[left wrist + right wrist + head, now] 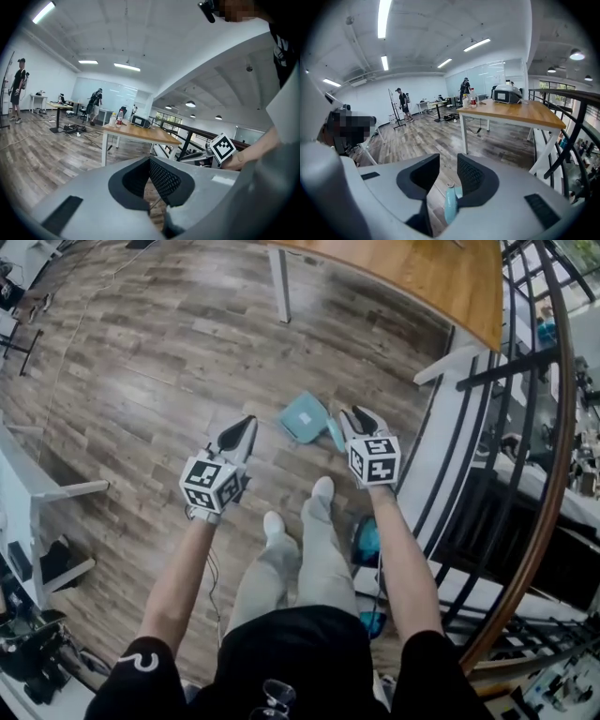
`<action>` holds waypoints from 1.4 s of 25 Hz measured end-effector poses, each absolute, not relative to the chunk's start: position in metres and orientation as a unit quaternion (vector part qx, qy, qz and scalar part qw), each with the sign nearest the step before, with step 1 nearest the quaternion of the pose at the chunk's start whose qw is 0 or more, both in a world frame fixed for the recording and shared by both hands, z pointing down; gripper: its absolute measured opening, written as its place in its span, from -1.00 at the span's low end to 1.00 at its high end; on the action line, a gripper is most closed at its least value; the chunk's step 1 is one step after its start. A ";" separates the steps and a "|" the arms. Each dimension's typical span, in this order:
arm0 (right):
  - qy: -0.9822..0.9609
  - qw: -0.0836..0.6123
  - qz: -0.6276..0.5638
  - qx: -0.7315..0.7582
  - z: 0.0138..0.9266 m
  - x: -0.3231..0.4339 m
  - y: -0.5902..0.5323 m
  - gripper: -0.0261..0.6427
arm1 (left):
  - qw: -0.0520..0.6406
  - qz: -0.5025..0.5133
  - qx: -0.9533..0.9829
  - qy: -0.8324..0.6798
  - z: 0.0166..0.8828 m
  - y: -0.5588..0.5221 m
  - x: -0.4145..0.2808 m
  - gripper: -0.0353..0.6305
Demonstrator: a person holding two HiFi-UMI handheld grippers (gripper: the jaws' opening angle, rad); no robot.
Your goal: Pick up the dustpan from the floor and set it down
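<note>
A teal dustpan (302, 416) lies on the wooden floor in front of my feet, its handle (335, 434) pointing toward my right gripper (361, 415). In the right gripper view the jaws of the right gripper (448, 161) stand apart, and the teal handle (450, 204) sits between them, close against the right-hand pad. My left gripper (246, 423) hovers over bare floor left of the dustpan. In its own view the tips of the left gripper (150, 160) meet with nothing between them.
A wooden table (422, 273) with white legs (280, 282) stands beyond the dustpan. A black railing (525, 427) and a white ledge run along the right. White desk frames (66, 491) stand at the left. My shoes (322, 488) are just behind the grippers. People stand far off.
</note>
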State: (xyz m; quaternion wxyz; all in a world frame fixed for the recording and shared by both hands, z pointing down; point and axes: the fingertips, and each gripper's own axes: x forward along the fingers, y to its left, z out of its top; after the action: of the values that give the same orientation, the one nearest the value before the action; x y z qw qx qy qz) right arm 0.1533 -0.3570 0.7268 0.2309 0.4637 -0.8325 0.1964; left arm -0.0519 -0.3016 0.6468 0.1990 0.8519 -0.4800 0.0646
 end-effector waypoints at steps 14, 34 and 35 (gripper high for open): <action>-0.814 0.310 0.236 0.432 0.866 0.137 -0.371 -0.22 | 0.242 0.070 0.832 -0.494 0.730 -0.313 -0.072 -0.90; -0.791 0.356 0.271 0.417 0.937 0.132 -0.357 -0.41 | 0.268 0.073 0.810 -0.517 0.783 -0.312 -0.094 -0.90; -0.791 0.356 0.272 0.417 0.937 0.131 -0.357 -0.45 | 0.269 0.073 0.810 -0.517 0.783 -0.312 -0.094 -0.90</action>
State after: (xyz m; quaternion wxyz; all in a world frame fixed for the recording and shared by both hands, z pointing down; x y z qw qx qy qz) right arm 0.1307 -0.3574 0.9366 0.3557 0.4169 -0.7911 0.2715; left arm -0.0936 -0.3121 0.7833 0.2687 0.8097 -0.5166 0.0728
